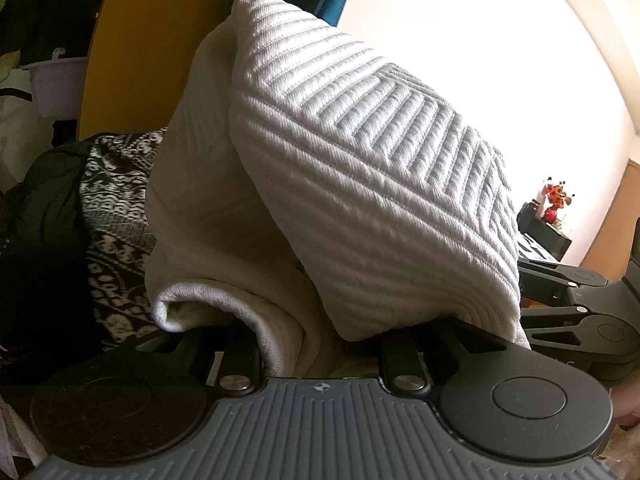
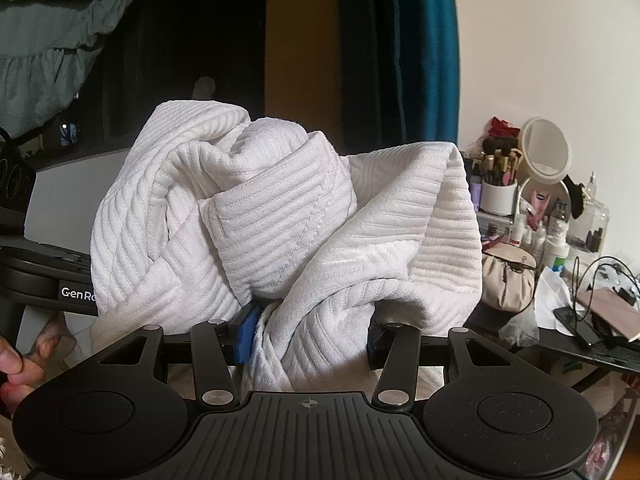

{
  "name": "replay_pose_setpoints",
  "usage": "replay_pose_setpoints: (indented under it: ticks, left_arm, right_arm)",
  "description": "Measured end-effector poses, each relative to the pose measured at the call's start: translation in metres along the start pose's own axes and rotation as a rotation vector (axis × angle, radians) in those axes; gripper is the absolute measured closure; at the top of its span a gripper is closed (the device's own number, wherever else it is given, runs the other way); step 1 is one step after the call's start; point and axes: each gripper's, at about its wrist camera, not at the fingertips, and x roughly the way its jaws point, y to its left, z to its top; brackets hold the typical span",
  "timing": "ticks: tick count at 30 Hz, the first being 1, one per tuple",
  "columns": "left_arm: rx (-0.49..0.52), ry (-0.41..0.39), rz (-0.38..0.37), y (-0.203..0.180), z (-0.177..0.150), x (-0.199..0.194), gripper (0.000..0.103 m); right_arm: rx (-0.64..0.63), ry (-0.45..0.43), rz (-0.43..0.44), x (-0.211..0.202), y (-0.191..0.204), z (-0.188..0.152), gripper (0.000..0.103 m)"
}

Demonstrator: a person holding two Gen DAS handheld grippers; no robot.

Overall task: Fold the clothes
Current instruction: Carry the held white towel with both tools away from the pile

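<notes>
A white ribbed garment (image 1: 360, 184) is lifted and drapes over my left gripper (image 1: 320, 332), hiding its fingertips; a thick fold of it runs down between the jaws. In the right wrist view the same white garment (image 2: 280, 220) is bunched up in front of the camera. My right gripper (image 2: 310, 336) is shut on a thick wad of it, held between the blue pads (image 2: 248, 332). The right gripper (image 1: 580, 304) shows at the right edge of the left wrist view. The left gripper (image 2: 48, 280), held by a hand (image 2: 16, 364), sits close on the left of the right wrist view.
A black-and-white patterned cloth (image 1: 116, 220) and dark clothes lie to the left. A yellow panel (image 1: 140, 40) and a teal curtain (image 2: 420, 52) stand behind. A dark table (image 2: 560, 340) at right holds a round mirror (image 2: 546, 148), brushes, bottles, cables and a beige pouch (image 2: 506, 284).
</notes>
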Motion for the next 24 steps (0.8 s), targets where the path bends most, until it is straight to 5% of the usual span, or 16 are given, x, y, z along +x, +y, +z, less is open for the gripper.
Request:
replay_pose_setpoints:
  ticks: [15,24]
  left_arm:
    - [-0.055,0.006,0.198,-0.177,-0.034,0.084,0.084]
    - [-0.021,0.055,0.164,-0.22,-0.043,0.115,0.084]
  right_arm:
    - [-0.023,-0.019,0.17,-0.038,-0.19,-0.038,0.058]
    - [0.009,-0.011,0.091,-0.078,-0.222,-0.055,0.059]
